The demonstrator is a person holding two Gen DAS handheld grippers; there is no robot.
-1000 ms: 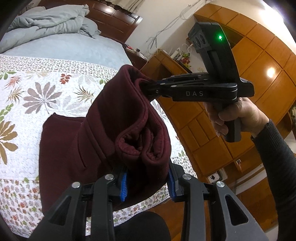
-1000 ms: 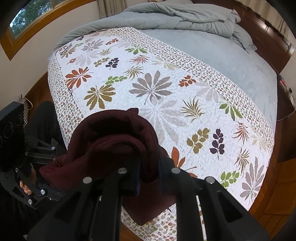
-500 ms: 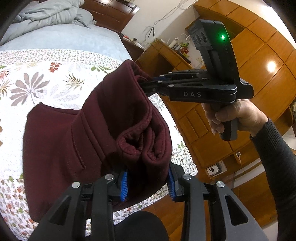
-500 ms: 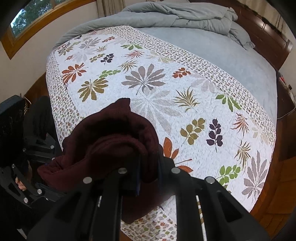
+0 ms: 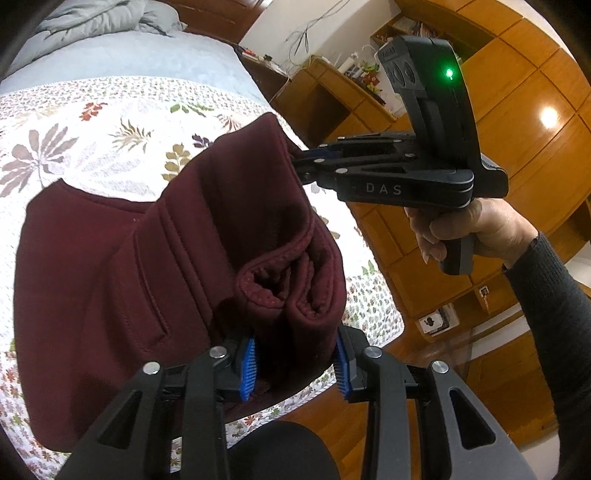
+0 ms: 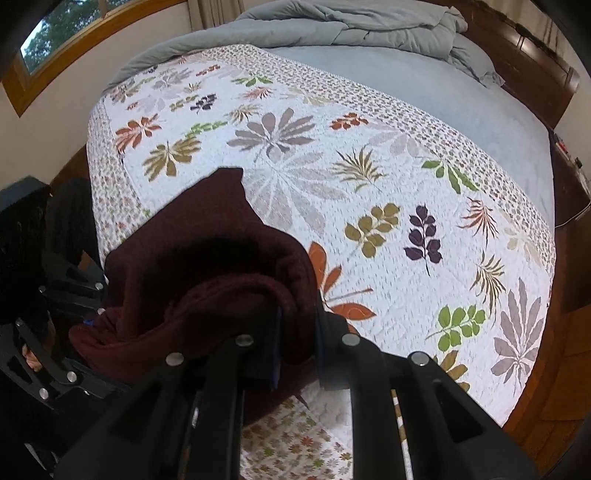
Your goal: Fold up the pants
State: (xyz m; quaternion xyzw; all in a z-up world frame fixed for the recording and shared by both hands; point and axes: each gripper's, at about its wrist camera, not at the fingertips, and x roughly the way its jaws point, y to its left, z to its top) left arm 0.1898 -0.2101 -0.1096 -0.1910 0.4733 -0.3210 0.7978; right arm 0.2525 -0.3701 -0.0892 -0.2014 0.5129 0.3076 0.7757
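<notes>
The dark maroon pants [image 5: 122, 273] are doubled over and held up above the leaf-patterned quilt [image 5: 74, 122], their far part lying on it. My left gripper [image 5: 295, 363] is shut on a thick folded edge of the pants, blue pads pressing both sides. My right gripper [image 5: 301, 168] comes in from the right and is shut on the upper far edge of the pants. In the right wrist view the pants [image 6: 207, 280] bunch over my right gripper [image 6: 297, 349], and the left gripper's frame shows at the left edge.
The quilt [image 6: 369, 184] covers the near part of the bed, with a grey sheet [image 6: 424, 96] and a crumpled grey duvet [image 6: 351, 26] beyond. Wooden cabinets [image 5: 517, 110] and a bedside table [image 5: 332, 99] stand to the right. Wooden floor lies below the bed edge.
Both grippers have carried the held pants forward over the quilt. More of the pants now lies spread on the bed. Both grips stay shut.
</notes>
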